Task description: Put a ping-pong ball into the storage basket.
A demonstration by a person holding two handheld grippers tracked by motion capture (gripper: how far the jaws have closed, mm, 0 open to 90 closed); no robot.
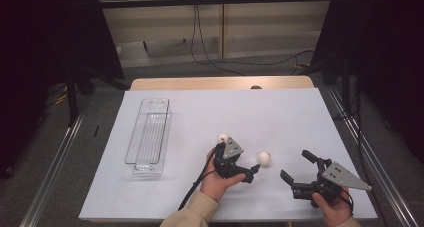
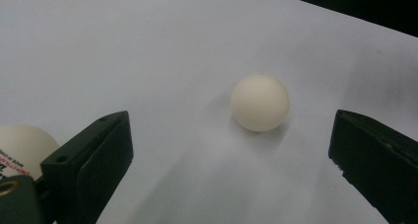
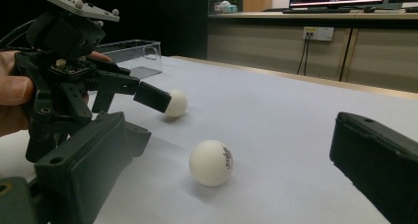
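The left gripper (image 1: 239, 159), held in the person's left hand (image 1: 218, 183), hovers low with its fingers (image 2: 93, 157) spread wide apart. The right gripper (image 1: 296, 166), gripped by the right hand (image 1: 332, 209), sits to its right, its fingers also spread wide.

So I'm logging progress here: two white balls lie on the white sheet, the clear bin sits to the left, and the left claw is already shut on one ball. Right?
Not quite. The left claw is open, not shut on a ball: in the left gripper view its jaws stand wide apart with one ball lying free on the white sheet between them. The rest holds: a second ball lies on the sheet, and the clear bin sits to the left.
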